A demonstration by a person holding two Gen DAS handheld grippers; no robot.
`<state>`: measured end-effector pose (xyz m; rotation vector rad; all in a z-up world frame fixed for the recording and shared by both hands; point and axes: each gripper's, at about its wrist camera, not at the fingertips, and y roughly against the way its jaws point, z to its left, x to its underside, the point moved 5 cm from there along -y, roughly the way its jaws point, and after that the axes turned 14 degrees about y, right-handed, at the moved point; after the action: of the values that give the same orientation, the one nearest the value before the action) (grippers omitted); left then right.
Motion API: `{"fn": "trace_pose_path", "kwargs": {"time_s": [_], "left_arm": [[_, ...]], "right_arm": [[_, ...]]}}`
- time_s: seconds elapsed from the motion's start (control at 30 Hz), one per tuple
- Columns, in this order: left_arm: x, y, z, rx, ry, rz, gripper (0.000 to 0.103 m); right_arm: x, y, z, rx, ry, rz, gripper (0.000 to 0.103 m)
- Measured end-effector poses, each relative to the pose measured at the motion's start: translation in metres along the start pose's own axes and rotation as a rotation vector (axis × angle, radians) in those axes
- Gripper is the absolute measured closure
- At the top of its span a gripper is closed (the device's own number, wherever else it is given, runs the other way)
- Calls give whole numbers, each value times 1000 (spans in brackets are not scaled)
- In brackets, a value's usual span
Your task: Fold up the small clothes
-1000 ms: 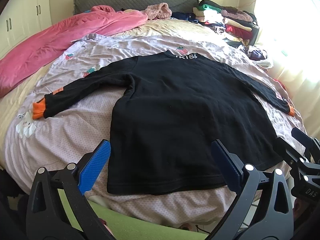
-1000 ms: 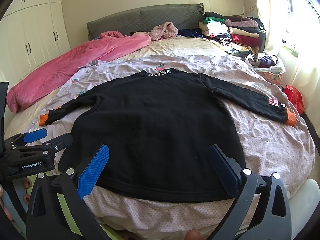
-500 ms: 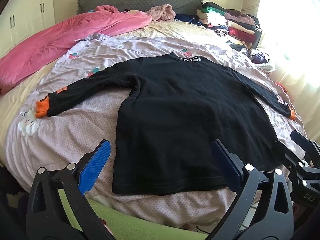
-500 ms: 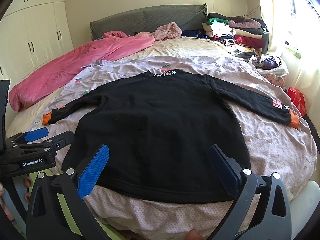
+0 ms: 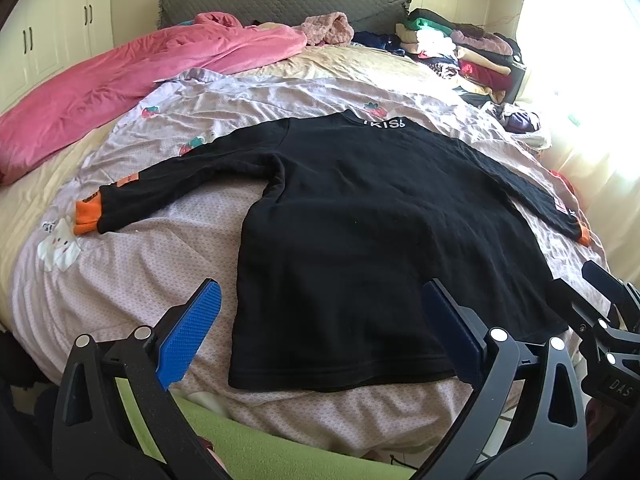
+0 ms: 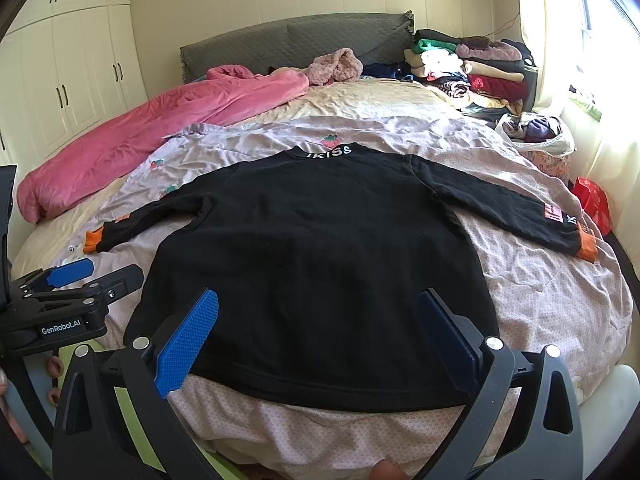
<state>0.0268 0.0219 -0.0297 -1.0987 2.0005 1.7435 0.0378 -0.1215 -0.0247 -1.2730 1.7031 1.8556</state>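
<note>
The black long-sleeved sweatshirt (image 6: 320, 272) lies flat on the lilac quilt (image 6: 540, 300), collar toward the grey headboard (image 6: 296, 46), both sleeves spread wide and hem nearest the foot of the bed. The left gripper (image 5: 320, 336) and right gripper (image 6: 316, 334) hover off the fabric just short of the hem, each with fingers spread wide and holding nothing. Folding looks not yet begun. A sensible start is a sleeve: pinch the orange cuff (image 5: 89, 216) cleanly, lift only enough to clear the quilt, and lay it straight across the body so the shoulder seam sets the fold line.
</note>
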Motion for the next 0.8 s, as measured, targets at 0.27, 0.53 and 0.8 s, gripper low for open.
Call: {"fn": "trace_pose_path", "kwargs": {"time_s": [0.27, 0.53, 0.8], "left_arm": [[1, -1, 1, 0, 2, 10, 9], [-12, -17, 2, -9, 9, 28, 9], [-39, -39, 4, -18, 12, 6, 9]], "right_arm": [[-3, -1, -6, -2, -10, -8, 4], [-6, -13, -21, 19, -35, 4, 4], [-20, -33, -43, 45, -54, 15, 4]]}}
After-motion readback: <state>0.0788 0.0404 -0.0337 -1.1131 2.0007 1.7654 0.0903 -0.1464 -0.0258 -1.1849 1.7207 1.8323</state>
